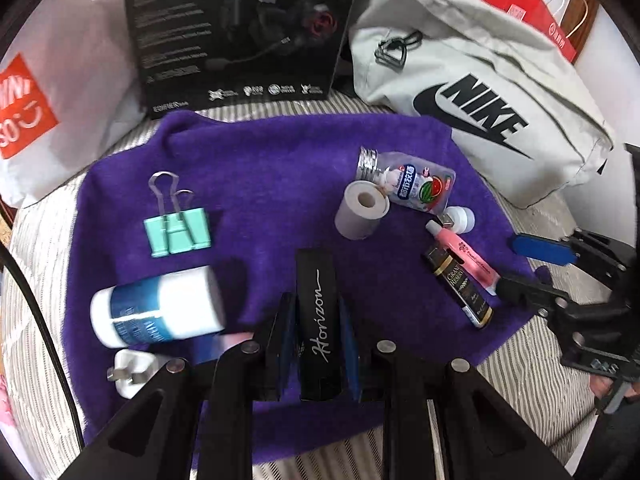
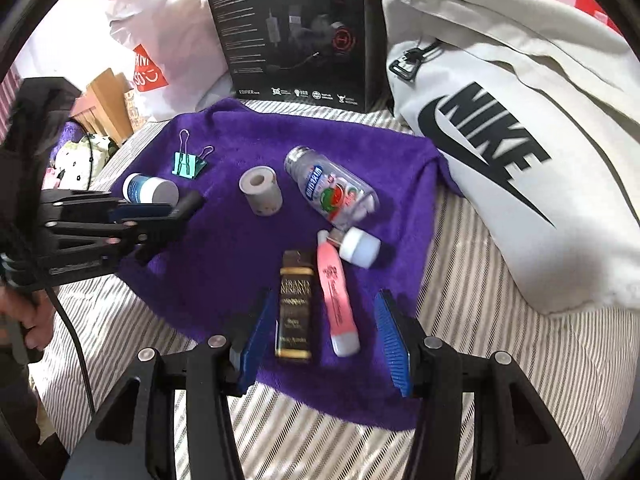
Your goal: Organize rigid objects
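here, the left gripper [image 1: 316, 320] is clamped on a black box [image 1: 318, 320] lettered "horizon", low over the purple towel [image 1: 260, 168]; the box's near end is hidden between the pads. at its 9 o'clock lies a blurred white jar [image 1: 160, 306], label unreadable, and a plug [image 1: 130, 374] half cut off by the gripper frame. the right gripper [image 2: 324, 332] stands wide apart, holding nothing, around a "grand reserve" box [image 2: 295, 306] and a pink tube [image 2: 338, 300] whose print is too smeared to read. at 1 o'clock sits a "nike" bag [image 2: 520, 140].
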Tool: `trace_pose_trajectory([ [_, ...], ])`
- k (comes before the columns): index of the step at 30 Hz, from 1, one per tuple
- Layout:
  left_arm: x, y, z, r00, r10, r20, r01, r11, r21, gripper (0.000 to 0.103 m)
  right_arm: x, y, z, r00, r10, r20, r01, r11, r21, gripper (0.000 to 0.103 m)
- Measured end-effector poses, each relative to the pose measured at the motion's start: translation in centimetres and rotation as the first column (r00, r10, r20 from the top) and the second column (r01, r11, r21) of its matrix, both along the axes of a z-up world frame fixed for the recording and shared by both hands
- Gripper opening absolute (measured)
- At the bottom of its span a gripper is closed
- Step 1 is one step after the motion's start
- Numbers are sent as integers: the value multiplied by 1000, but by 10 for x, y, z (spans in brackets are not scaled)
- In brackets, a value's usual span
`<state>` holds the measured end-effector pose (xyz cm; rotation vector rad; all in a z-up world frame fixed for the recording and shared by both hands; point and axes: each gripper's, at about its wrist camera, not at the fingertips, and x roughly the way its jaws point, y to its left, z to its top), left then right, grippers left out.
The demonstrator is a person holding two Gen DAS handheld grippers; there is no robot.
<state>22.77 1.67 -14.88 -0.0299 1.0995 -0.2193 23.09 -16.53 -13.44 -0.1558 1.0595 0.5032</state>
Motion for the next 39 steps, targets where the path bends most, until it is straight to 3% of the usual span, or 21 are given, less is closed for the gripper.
trace_pose_trajectory([
  [8, 7, -14, -12, 1000, -10, -11, 11, 999, 53, 21, -8, -4, -1, 999, -36, -14, 37, 999, 28, 51],
  [15, 2, -19, -13, 1000, -7, 2, 7, 997, 72, 22, -28, -7, 8, 998, -63, -20, 65, 992, 112, 51],
  [19, -2, -23, -11, 1000, -26, 1, 26, 998, 50, 44, -33, -9, 9, 997, -70, -24, 72, 992, 107, 51],
  [23, -7, -31, -10, 999, -40, 2, 40, 997, 60, 56, -40, -18, 12, 996, -89, -21, 91, 992, 91, 51],
  [26, -11, -36, -9, 999, -49, -10, 50, 997, 60, 73, -48, -26, 12, 993, -112, -21, 113, 991, 71, 52],
  [27, -15, -38, -9, 999, -40, -6, 41, 997, 72, 73, -51, -30, 12, 992, -123, -21, 124, 990, 65, 53],
  [30, -25, -35, -1, 1000, -15, 12, 14, 998, 62, 75, -59, -38, 12, 986, -166, -23, 167, 985, 43, 61],
  [33, -44, -30, 19, 999, -15, 35, 14, 1000, 7, 89, -69, -48, 18, 975, -218, -40, 220, 974, 60, 66],
  [35, -63, -28, 36, 997, 5, 75, -6, 1000, 7, 94, -77, -51, 26, 968, -248, -31, 250, 966, 67, 84],
  [37, -80, -24, 48, 995, 26, 97, -26, 1000, -4, 100, -85, -52, 36, 962, -273, 3, 272, 960, 69, 95],
  [39, -96, -17, 59, 993, 52, 110, -49, 998, -29, 102, -94, -50, 45, 956, -291, 30, 287, 954, 84, 99],
])
